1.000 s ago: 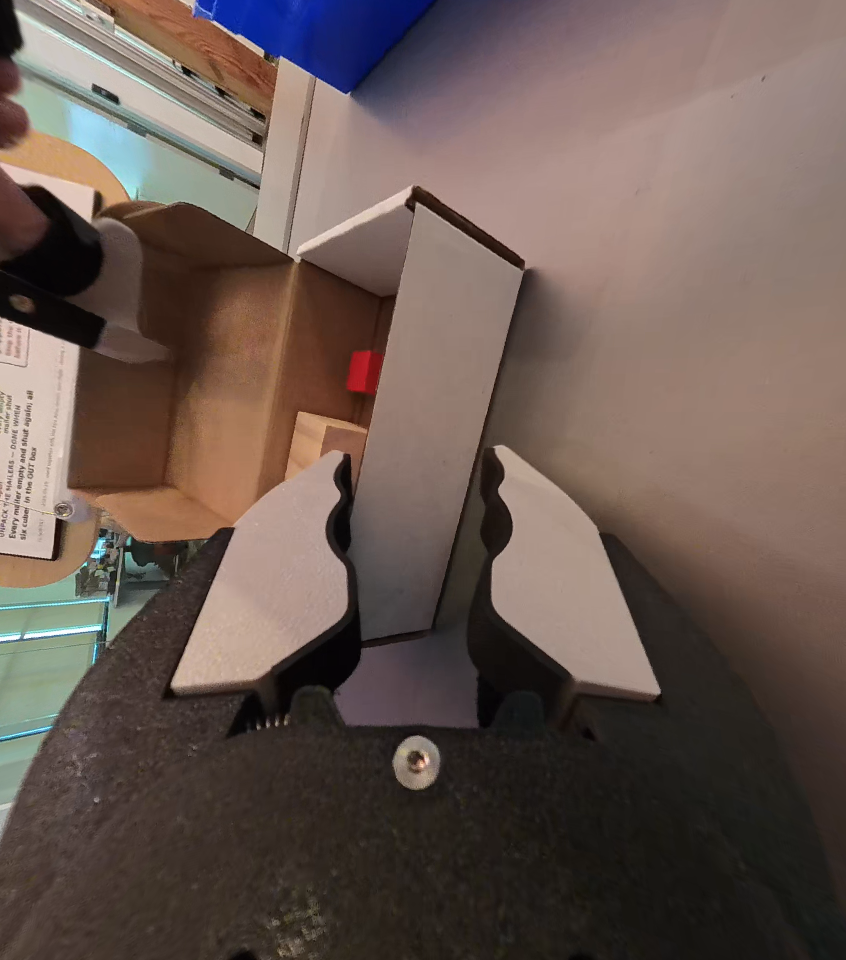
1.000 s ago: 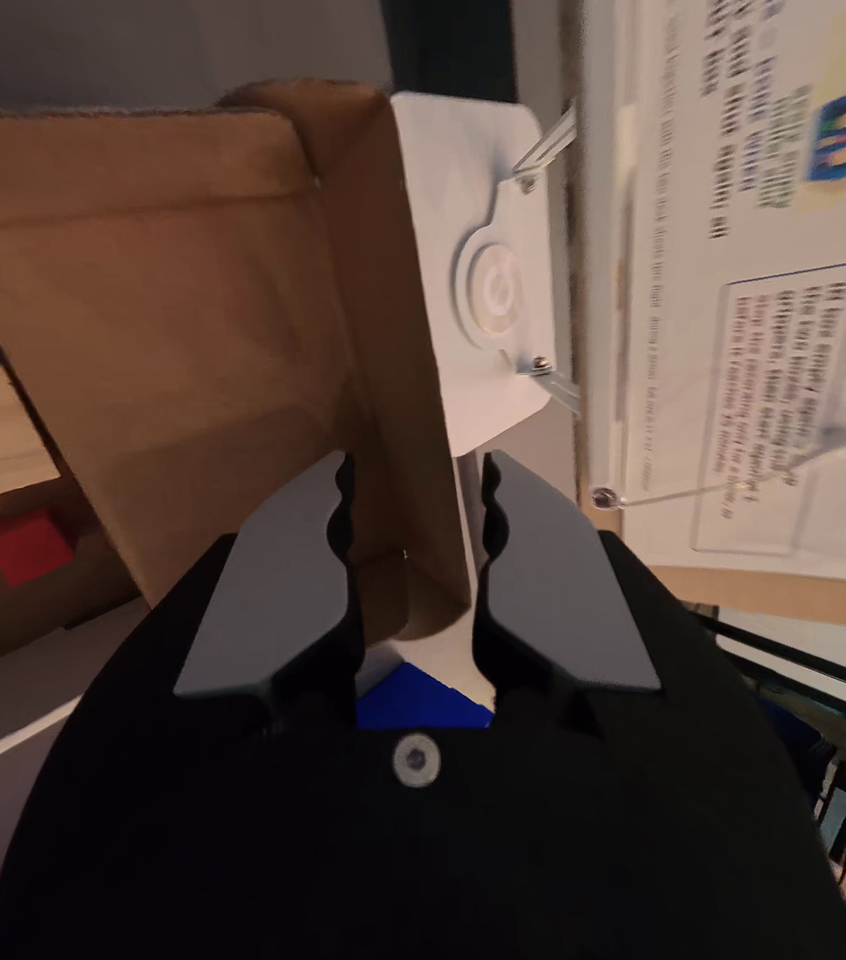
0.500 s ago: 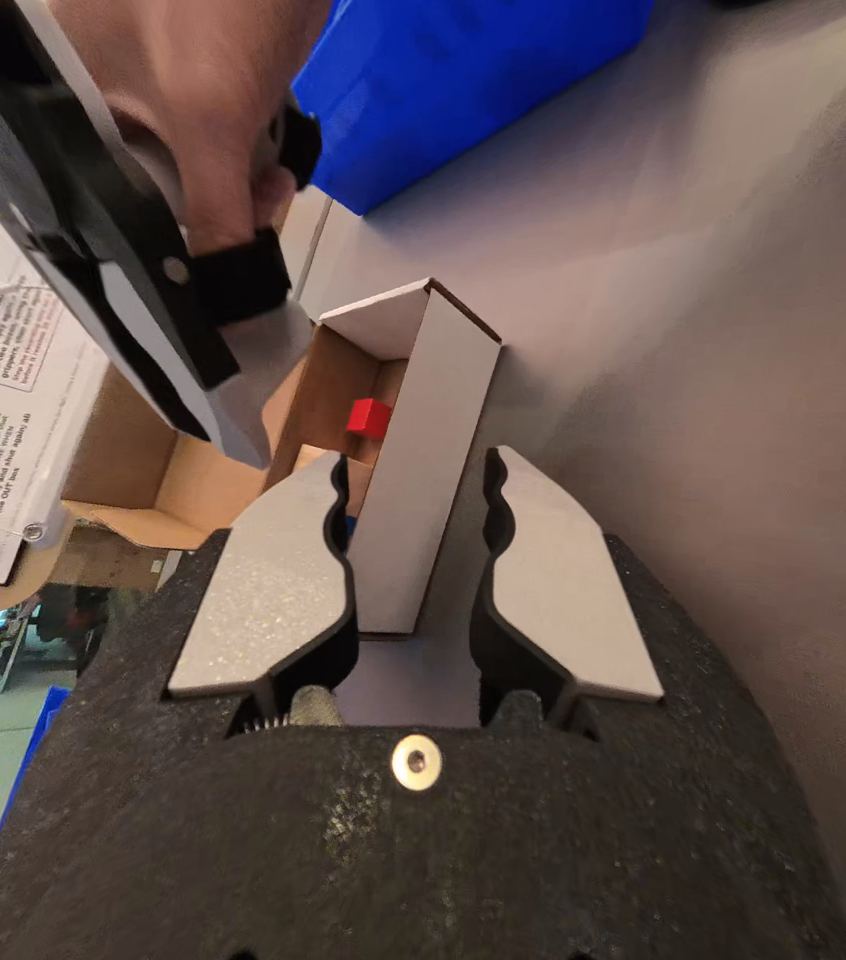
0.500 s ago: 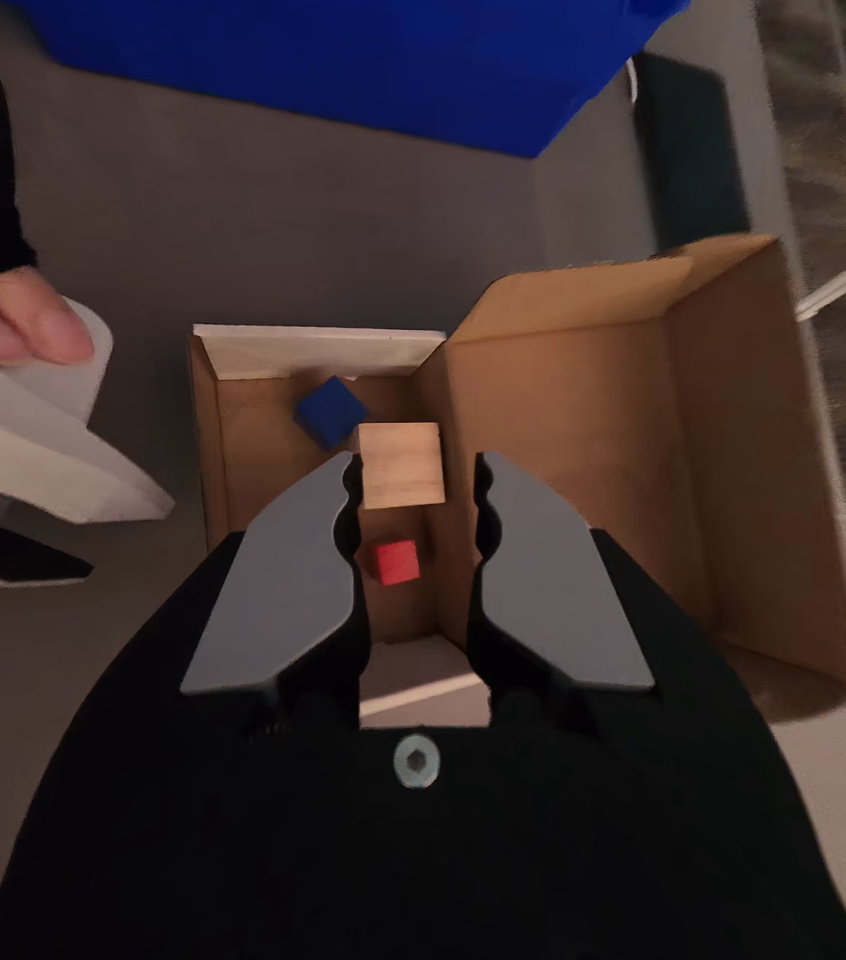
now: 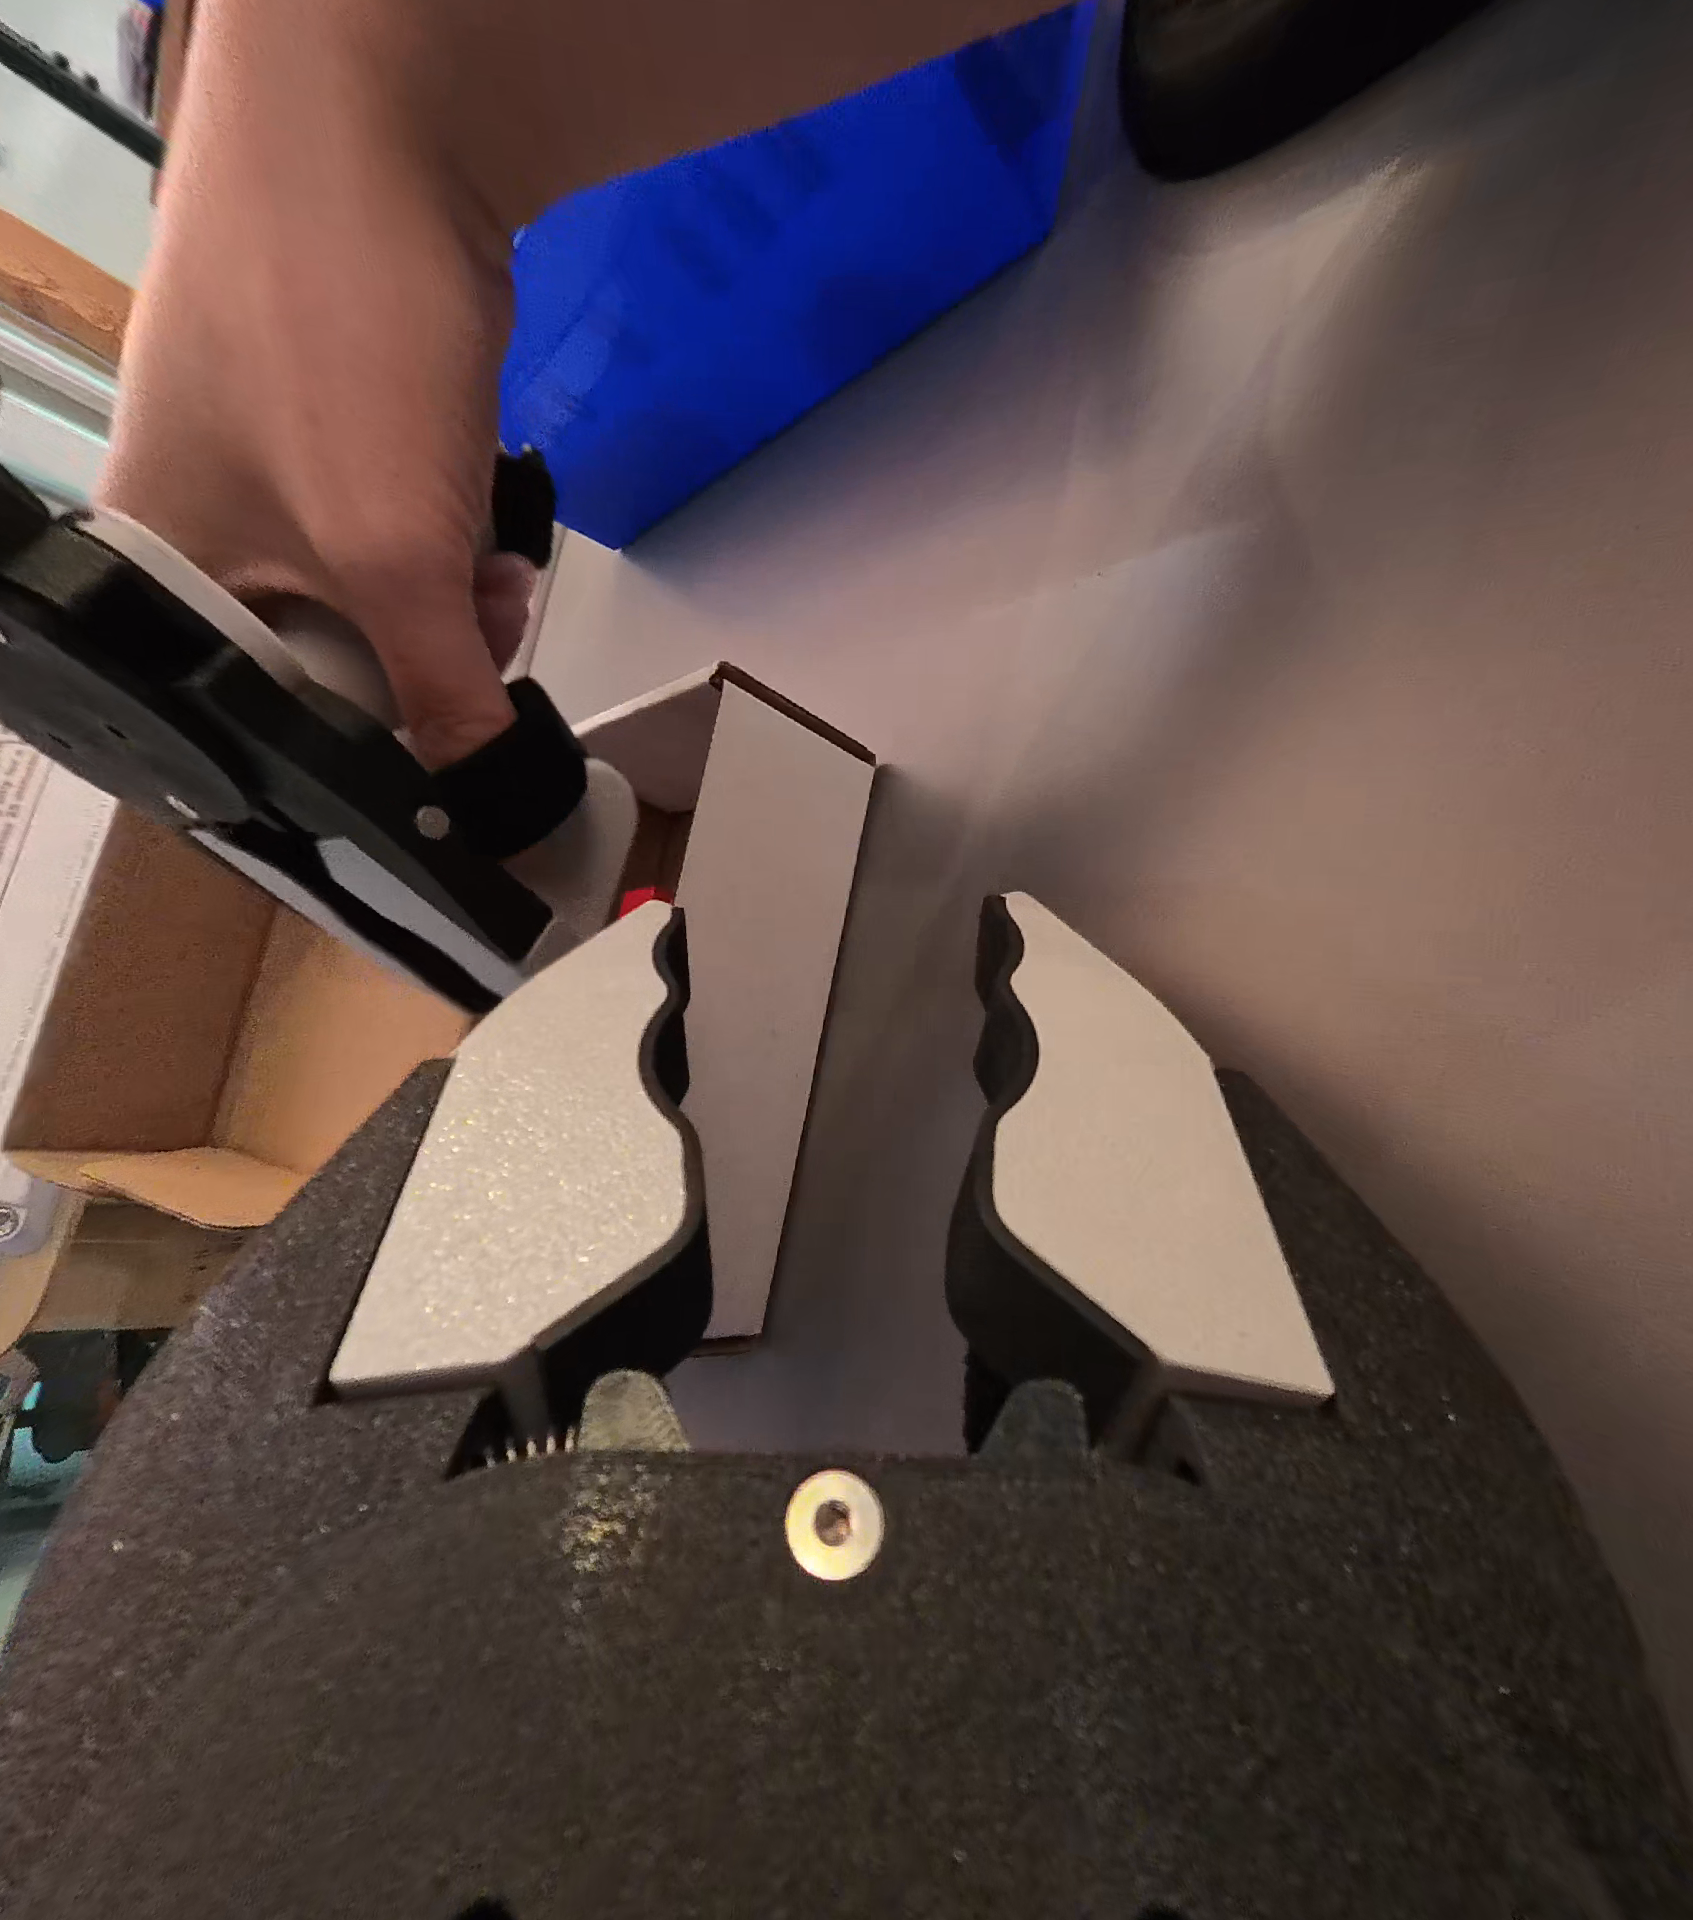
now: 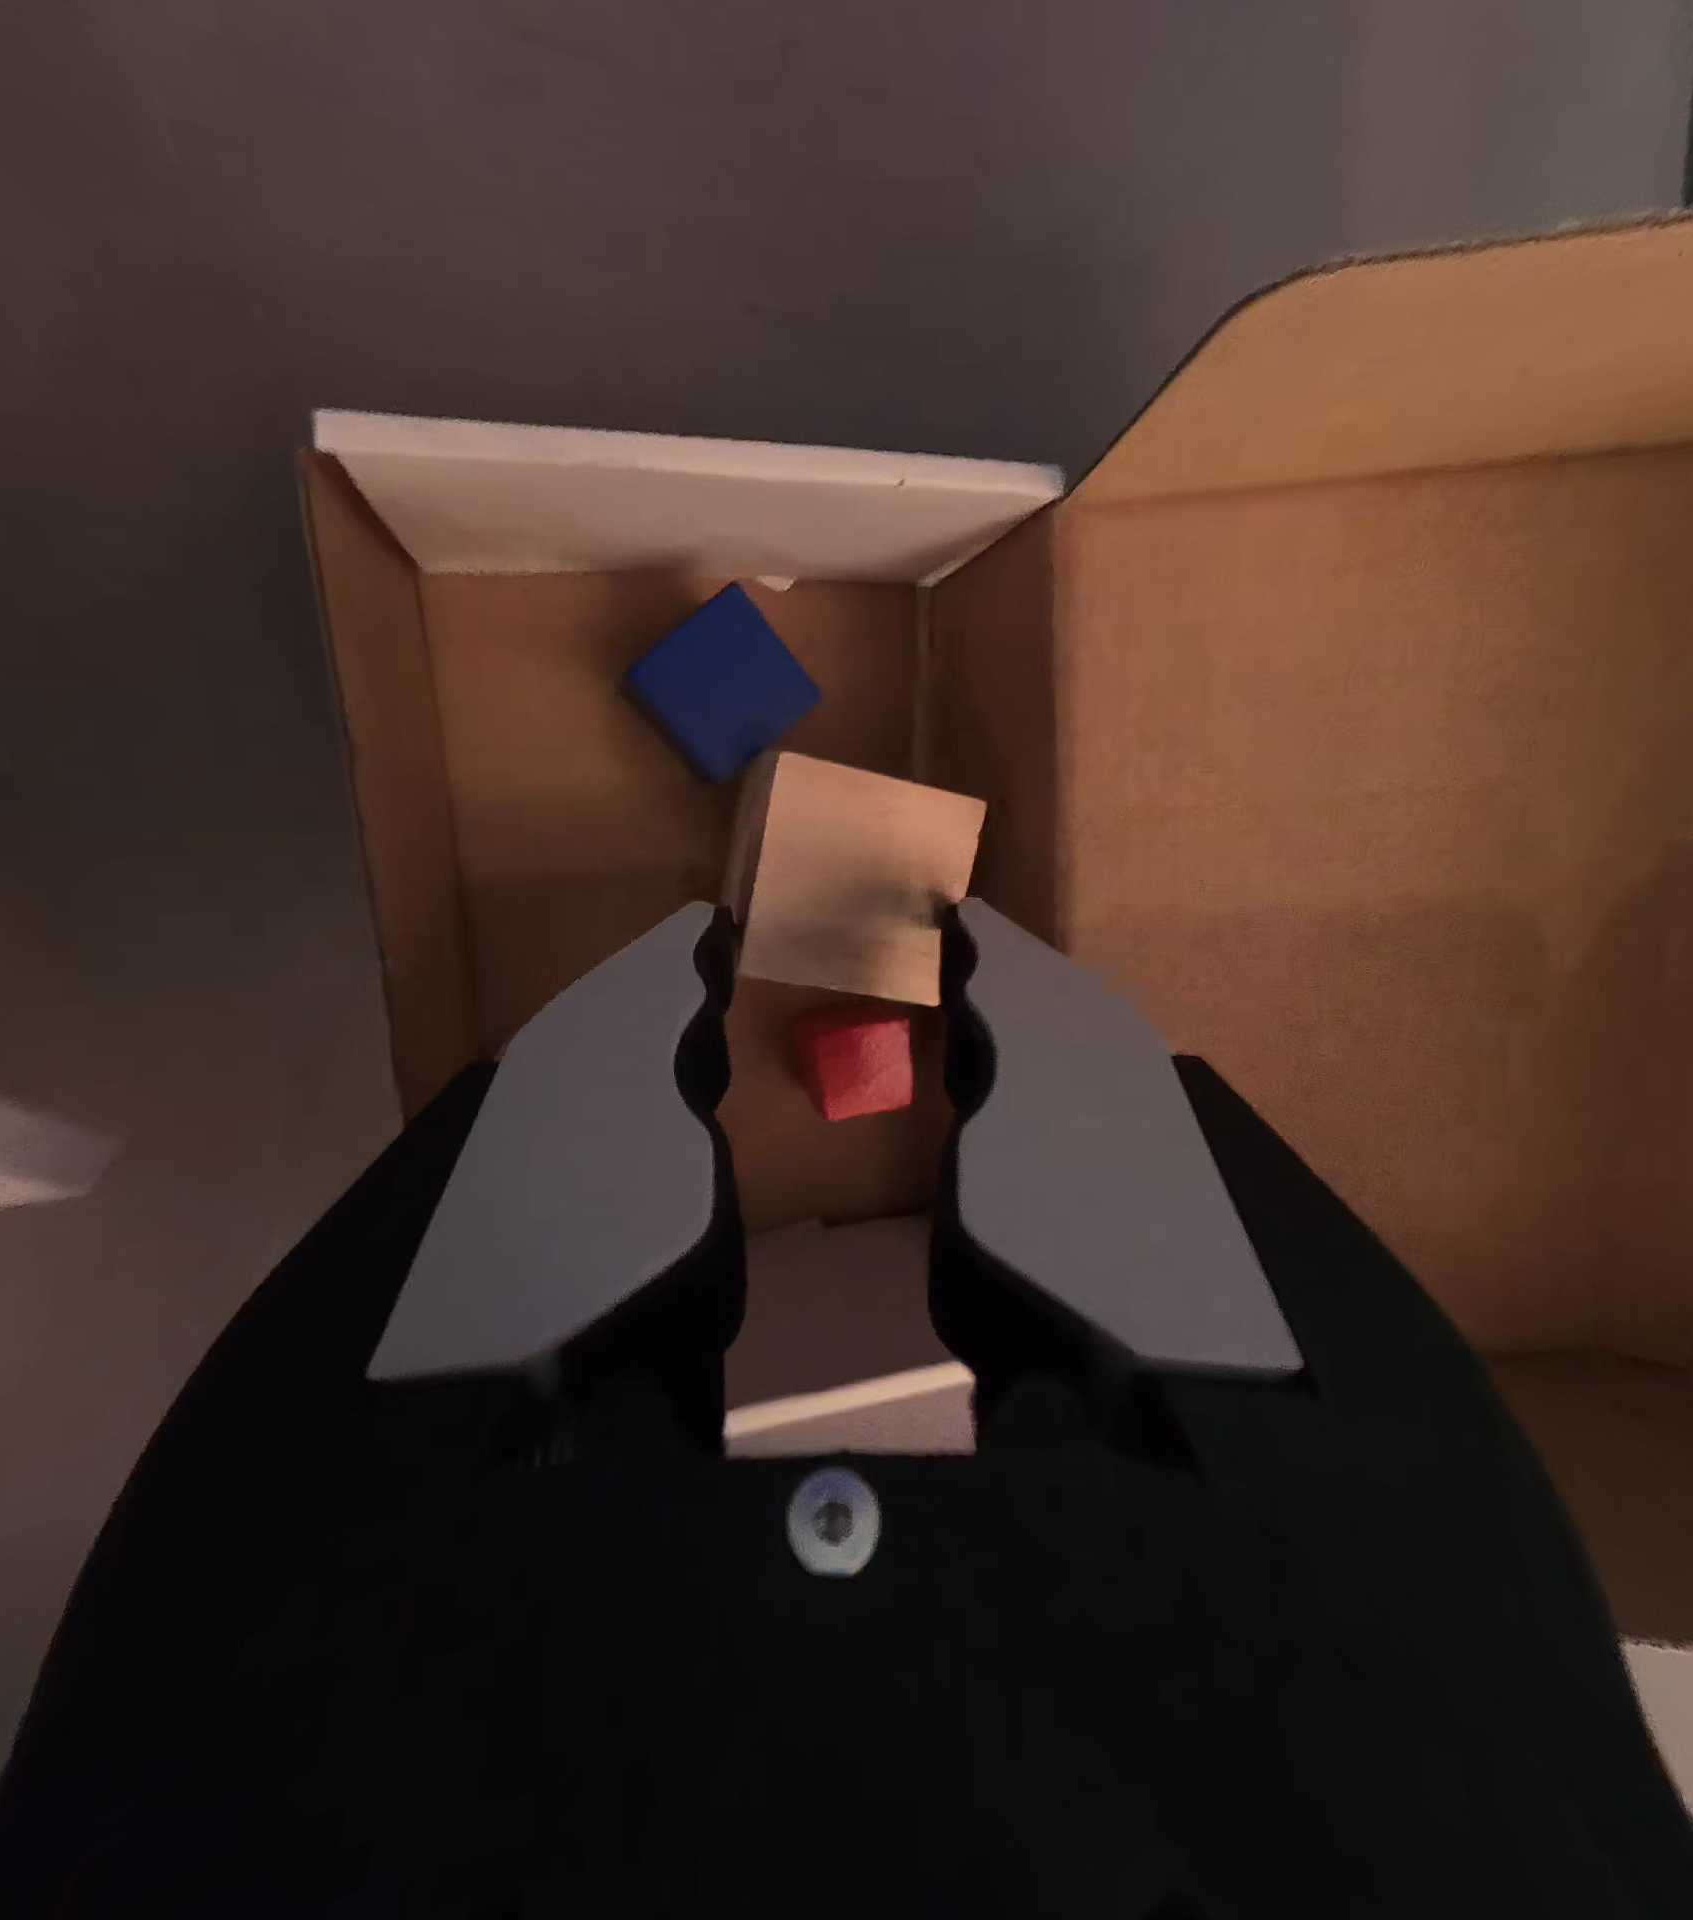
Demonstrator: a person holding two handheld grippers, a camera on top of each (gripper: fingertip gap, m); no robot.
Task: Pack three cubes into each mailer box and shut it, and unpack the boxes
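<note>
Hovering my right gripper above the open white-and-brown cardboard mailer box, fingers spread and holding nothing, tips framing the pale wooden cube from above without touching it, as far as the blur lets me judge.

Contents of this box: a dark blue cube toward the far wall, the wooden cube in the middle, a small red cube nearest me. All three are lying on the box floor. The brown lid flap is standing open to the right.

My left gripper is waiting beside the box's white outer wall; the wall is passing between its spread fingers, close against the inner one, and I am not clamping it. The right gripper's body and the hand holding it are showing over the box in that view. A blue plastic bin is sitting farther off on the grey table.

Progress, my judgement: three cubes in, lid open. I cannot tell whether I am about to shut it or am starting to unpack; the gripper poised over the wooden cube suggests unpacking. No second box is showing, so its state is unknown.
</note>
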